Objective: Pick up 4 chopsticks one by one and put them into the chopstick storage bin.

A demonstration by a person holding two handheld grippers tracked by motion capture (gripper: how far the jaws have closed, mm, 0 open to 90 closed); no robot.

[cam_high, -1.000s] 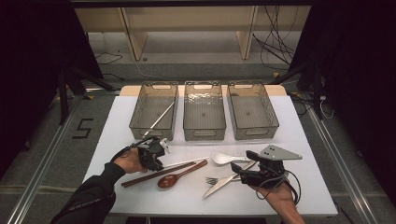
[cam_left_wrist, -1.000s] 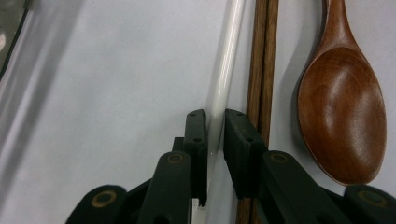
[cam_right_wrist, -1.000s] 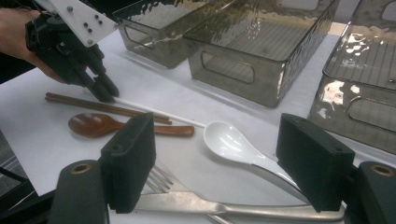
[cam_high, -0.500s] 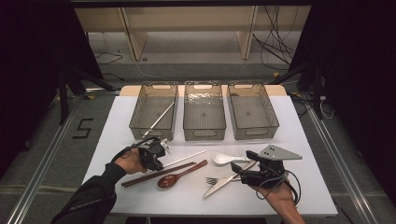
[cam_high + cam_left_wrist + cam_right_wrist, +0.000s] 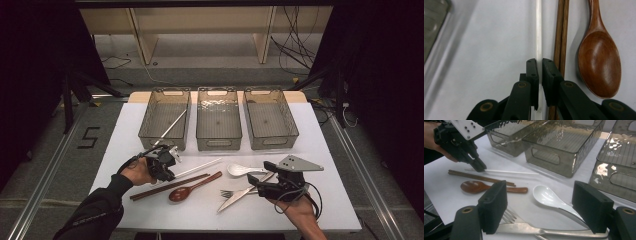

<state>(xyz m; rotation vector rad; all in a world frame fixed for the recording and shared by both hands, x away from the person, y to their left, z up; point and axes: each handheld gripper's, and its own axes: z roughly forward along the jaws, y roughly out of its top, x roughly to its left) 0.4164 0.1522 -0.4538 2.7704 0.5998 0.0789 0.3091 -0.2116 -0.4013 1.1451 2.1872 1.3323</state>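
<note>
A white bench (image 5: 125,130) fills the middle of the high view, with three clear bins (image 5: 218,117) in a row across its upper half. At lower left the left gripper (image 5: 167,172) has just closed its jaws, which now pinch the near end of a white chopstick (image 5: 538,37) lying flat beside brown chopsticks (image 5: 561,37) and a wooden spoon (image 5: 600,67). At lower right the right gripper (image 5: 539,207) stands spread over a knife (image 5: 544,230), fork (image 5: 511,216) and white spoon (image 5: 549,196).
</note>
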